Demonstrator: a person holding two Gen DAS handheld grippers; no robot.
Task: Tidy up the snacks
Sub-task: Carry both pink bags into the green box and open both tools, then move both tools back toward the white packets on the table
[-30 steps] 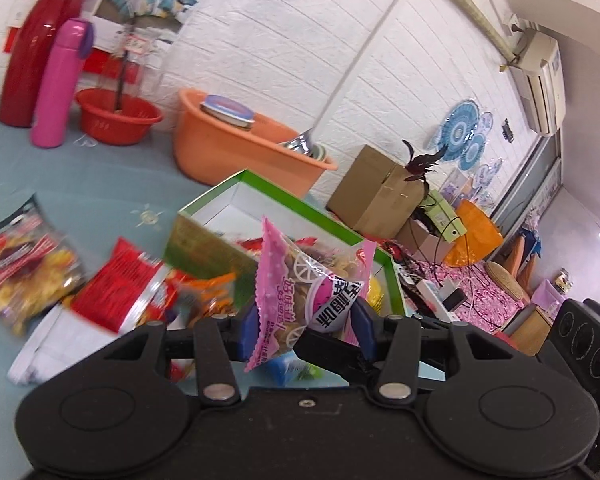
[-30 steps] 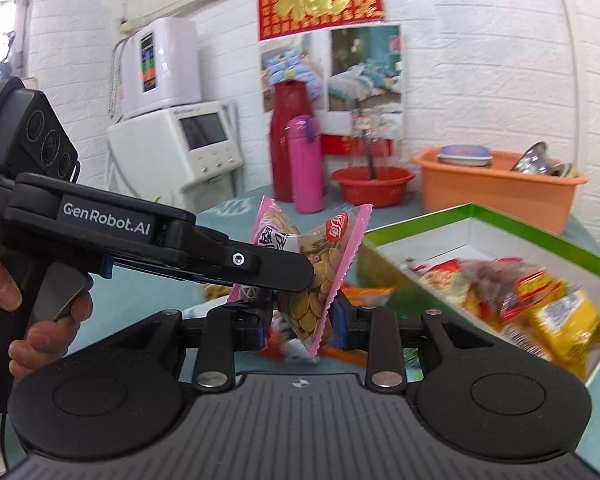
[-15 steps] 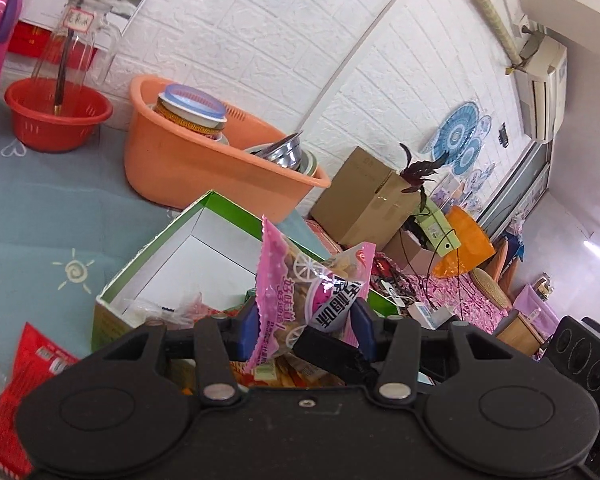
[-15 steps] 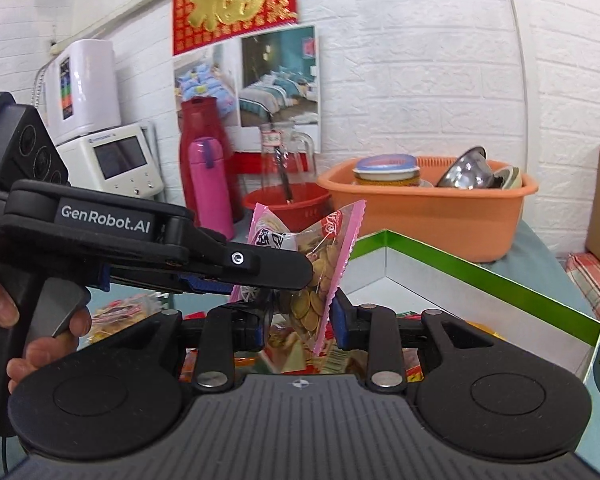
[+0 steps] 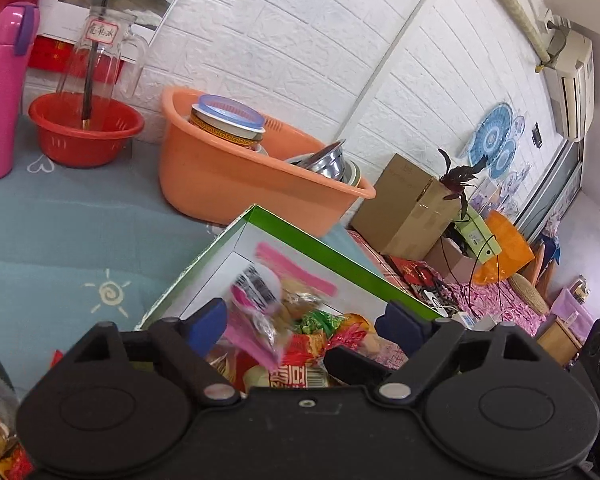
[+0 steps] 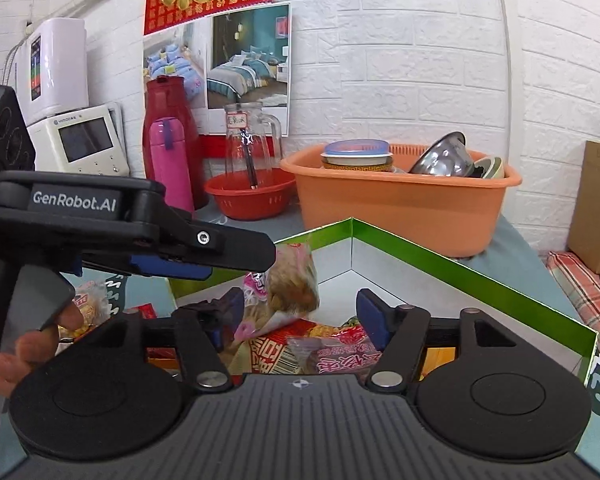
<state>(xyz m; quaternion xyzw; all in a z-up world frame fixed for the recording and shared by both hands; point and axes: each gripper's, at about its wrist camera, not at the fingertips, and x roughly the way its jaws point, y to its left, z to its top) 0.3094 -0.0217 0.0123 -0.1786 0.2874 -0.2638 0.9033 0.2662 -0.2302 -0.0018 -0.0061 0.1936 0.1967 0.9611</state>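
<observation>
Both sets of fingers have just sprung wide over the box [image 6: 479,276], so neither grips anything. The pink biscuit bag [image 5: 260,312] is loose between your left gripper [image 5: 303,316] pads, blurred, apparently dropping onto the snack pile at the box's near end. Right gripper [image 6: 300,312] is likewise empty above that pile. Far corner of the box is bare; orange tub [image 6: 399,208] sits just beyond on the desk [image 5: 60,224].

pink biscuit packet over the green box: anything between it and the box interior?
Nothing visible. Both jaws have just opened; the pink biscuit packet hangs blurred and loose over the green box, with only the snacks already inside beneath it.
</observation>
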